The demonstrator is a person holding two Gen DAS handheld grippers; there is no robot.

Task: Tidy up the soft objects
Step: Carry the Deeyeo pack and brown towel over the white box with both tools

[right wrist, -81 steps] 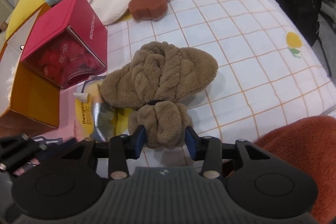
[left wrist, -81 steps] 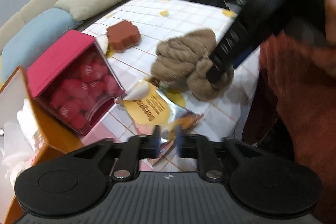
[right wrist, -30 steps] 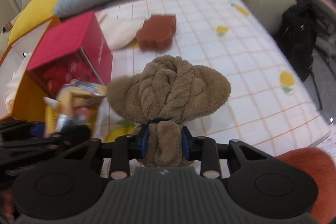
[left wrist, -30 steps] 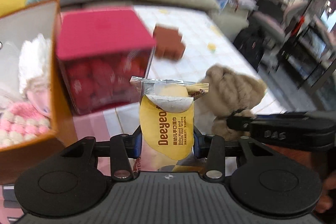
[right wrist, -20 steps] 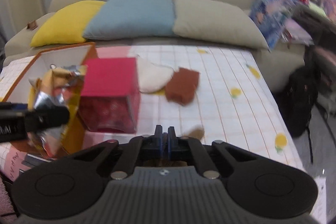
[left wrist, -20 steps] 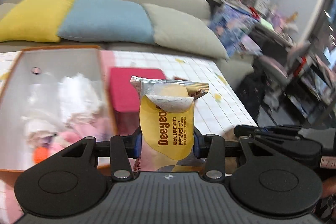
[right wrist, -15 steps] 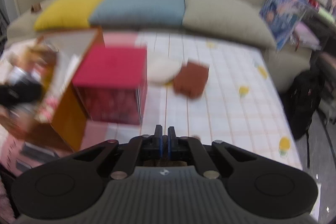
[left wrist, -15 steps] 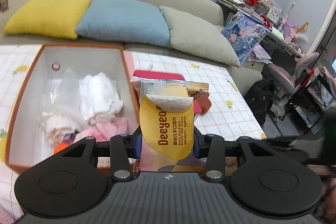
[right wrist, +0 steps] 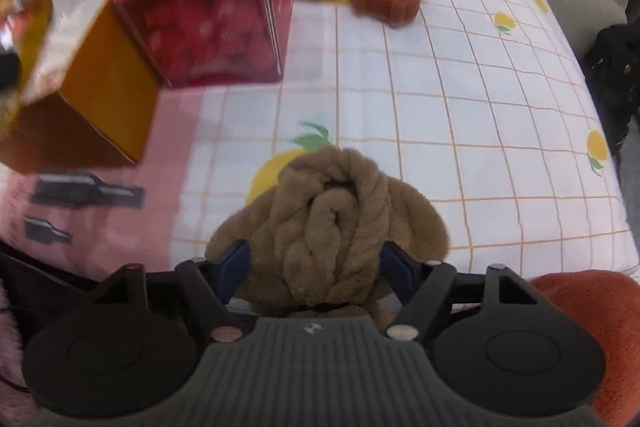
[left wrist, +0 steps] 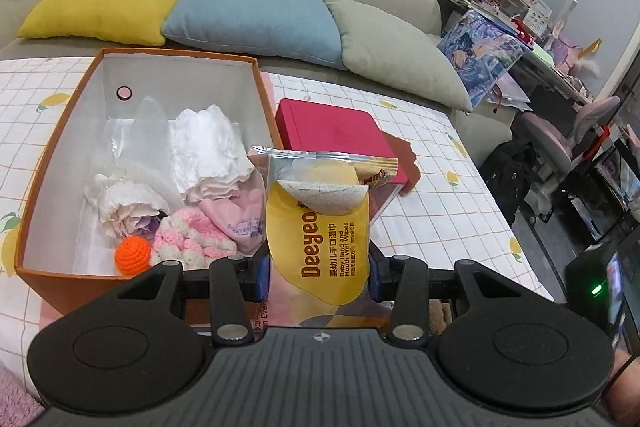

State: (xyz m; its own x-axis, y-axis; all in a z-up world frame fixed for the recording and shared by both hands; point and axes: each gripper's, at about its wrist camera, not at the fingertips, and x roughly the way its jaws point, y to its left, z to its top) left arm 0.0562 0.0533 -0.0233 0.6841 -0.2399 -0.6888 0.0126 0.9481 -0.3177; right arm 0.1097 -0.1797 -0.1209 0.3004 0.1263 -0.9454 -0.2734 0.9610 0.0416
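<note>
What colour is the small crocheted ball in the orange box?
Bright orange. The crocheted ball lies in the near corner of the orange box, clearest in the left wrist view.

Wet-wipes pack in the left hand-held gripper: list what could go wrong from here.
1. The left hand-held gripper pinches only the wet-wipes pack's lower part; the soft pack may sag or slip before it is over the orange box.
2. The box already holds a white cloth, a pink knit piece and an orange ball; the pack may perch on top.
</note>
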